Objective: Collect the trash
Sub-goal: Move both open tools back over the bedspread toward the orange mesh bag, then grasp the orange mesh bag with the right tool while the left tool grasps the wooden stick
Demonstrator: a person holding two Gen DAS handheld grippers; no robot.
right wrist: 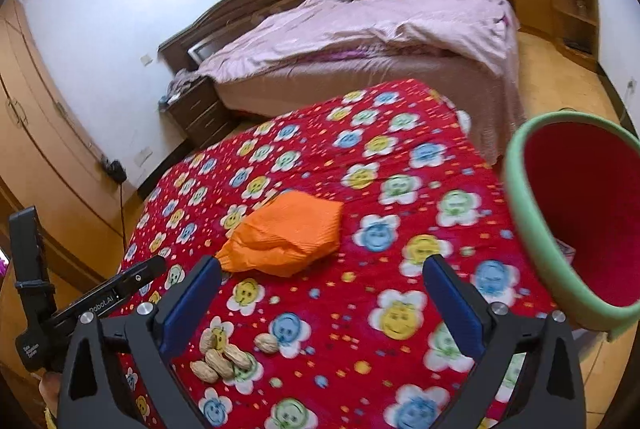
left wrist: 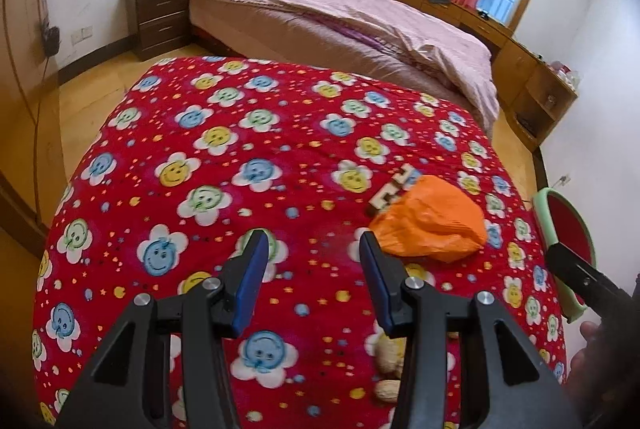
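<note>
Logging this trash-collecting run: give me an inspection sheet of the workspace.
Surface: red flower-print blanket, soft and uneven.
Job's things: orange plastic bag crumpled on blanket; peanuts in loose pile nearby; red bin with green rim at the blanket's right edge.
Clutter: small patterned piece touching the bag.
Grippers: left tongs open, empty; right tongs open, empty.
Cables: cord down wall from socket.
Surroundings: pink bed, nightstand, cabinets.

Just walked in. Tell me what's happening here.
A person holds a gripper in each hand over a red flowered blanket, clearing trash. Both the left gripper and right gripper are open and hold nothing. An orange bag, a small card and some peanuts lie on the blanket. A red bin with a green rim waits at the right edge.
</note>
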